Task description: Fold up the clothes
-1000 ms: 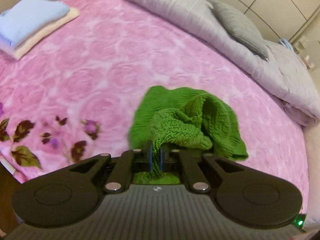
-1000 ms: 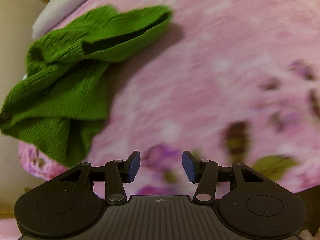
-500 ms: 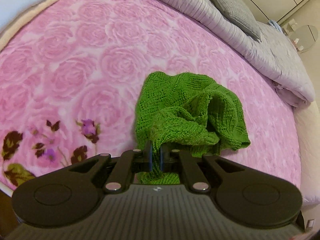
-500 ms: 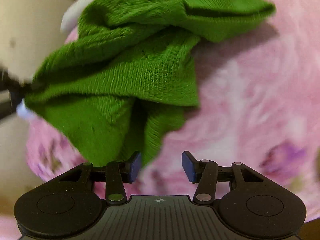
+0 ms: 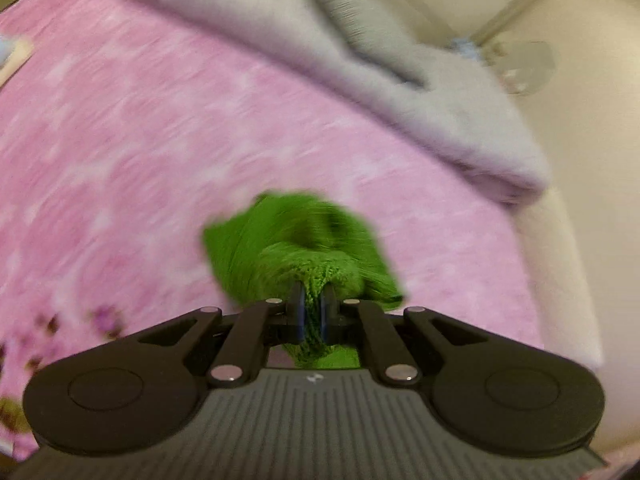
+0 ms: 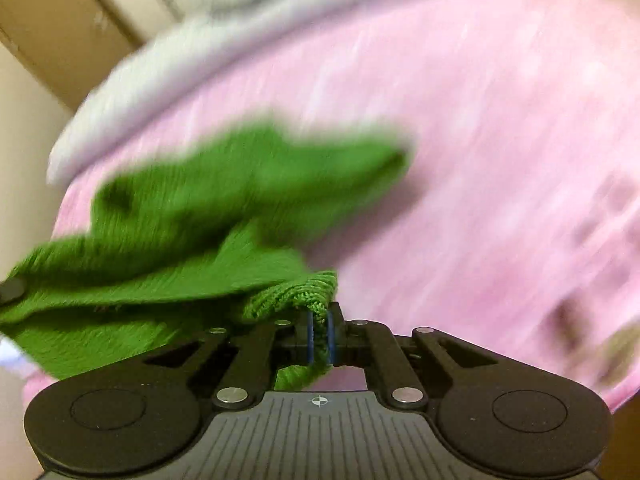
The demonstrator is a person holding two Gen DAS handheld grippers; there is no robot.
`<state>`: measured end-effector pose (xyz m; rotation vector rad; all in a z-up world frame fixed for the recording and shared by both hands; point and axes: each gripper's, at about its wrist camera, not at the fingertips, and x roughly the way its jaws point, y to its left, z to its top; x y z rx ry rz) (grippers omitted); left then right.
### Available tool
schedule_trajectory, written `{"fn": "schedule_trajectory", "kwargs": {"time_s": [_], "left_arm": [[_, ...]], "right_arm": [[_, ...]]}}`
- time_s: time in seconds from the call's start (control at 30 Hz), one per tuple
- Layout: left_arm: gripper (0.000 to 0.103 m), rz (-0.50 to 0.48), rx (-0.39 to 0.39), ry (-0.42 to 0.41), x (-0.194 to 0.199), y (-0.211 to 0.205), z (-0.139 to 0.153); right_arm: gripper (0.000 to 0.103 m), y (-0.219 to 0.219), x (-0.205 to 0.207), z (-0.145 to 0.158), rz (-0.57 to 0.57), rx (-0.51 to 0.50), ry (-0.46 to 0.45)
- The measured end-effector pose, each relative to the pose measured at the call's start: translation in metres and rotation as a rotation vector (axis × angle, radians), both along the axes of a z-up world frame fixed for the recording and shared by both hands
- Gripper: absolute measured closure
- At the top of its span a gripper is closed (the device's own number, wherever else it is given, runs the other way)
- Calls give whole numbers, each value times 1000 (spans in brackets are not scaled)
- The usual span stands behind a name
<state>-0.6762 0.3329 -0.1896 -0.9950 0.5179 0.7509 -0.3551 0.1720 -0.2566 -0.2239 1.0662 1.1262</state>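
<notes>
left gripper (image 5: 312, 312) jaws clamped on a ribbed edge of the green knit garment (image 5: 296, 240); right gripper (image 6: 319, 336) jaws pinch another edge. garment bunched, hanging over the pink bedspread (image 5: 120, 140). grey duvet (image 5: 400, 80) beyond. both views blurred.

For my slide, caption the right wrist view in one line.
Right gripper clamps the ribbed edge of a green knit garment above the pink bedspread, frame motion-blurred.

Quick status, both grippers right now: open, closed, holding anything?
Left gripper: closed, pinching an edge of the green knit garment.
Right gripper: closed, pinching another edge of the same garment.
</notes>
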Motion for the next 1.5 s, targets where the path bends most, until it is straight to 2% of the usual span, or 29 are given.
{"fn": "schedule_trajectory", "kwargs": {"time_s": [0.13, 0.3, 0.37, 0.47, 0.67, 0.77, 0.83, 0.9, 1.03, 1.1, 1.17, 1.27, 1.37, 1.5], "left_arm": [[99, -65, 116, -108, 31, 4, 62], [99, -85, 263, -242, 56, 8, 140], [99, -70, 304, -254, 59, 8, 158], [99, -46, 365, -271, 64, 7, 184], [103, 3, 485, -303, 73, 6, 236], [103, 17, 370, -255, 82, 7, 199], [103, 27, 291, -222, 88, 7, 173], [103, 36, 211, -189, 95, 7, 148], [100, 54, 52, -123, 107, 8, 96], [88, 63, -27, -89, 114, 8, 71], [87, 72, -107, -56, 120, 8, 45], [86, 114, -333, -47, 134, -26, -31], [84, 168, -514, -58, 139, -50, -92], [80, 135, -534, -57, 162, -78, -116]], "right_arm": [[98, -7, 49, 89, -104, 184, -186], [98, -3, 71, 188, -129, 419, -358], [98, -2, 73, 222, -125, 500, -400], [98, -6, 78, 262, -108, 590, -441], [98, -3, 93, 310, -65, 678, -464], [98, 8, 98, 321, -33, 668, -463], [98, 25, 109, 315, -9, 627, -397], [98, 45, 116, 303, 16, 563, -379], [98, 56, 129, 262, 48, 415, -355], [98, 45, 139, 237, 45, 351, -351], [98, 32, 149, 210, 44, 276, -363], [98, 13, 172, 174, 25, 142, -367], [98, -11, 198, 142, 5, 16, -364], [97, -38, 239, 113, -13, -95, -299]]}}
